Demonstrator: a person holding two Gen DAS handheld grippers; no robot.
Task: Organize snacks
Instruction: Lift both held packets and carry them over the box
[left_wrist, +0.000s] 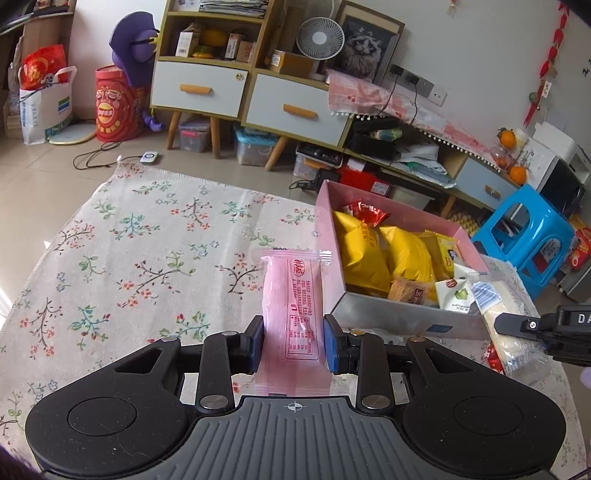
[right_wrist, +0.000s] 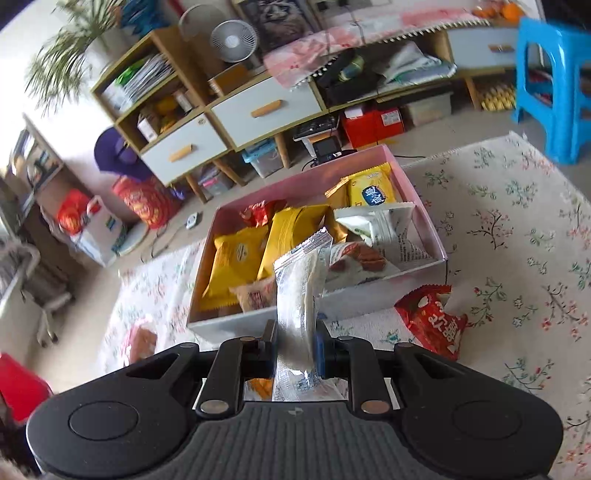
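Note:
My left gripper is shut on a pink snack packet, held upright above the floral cloth, just left of the pink box. The box holds several yellow, red and white snack packs. My right gripper is shut on a clear white snack packet, held at the near wall of the same pink box. That white packet and the right gripper's tip show at the right edge of the left wrist view. A red snack packet lies on the cloth right of the box.
The floral cloth covers the table. A pinkish packet lies on the cloth left of the box. A blue stool stands beyond the table's right side. Cabinets with drawers and floor clutter line the far wall.

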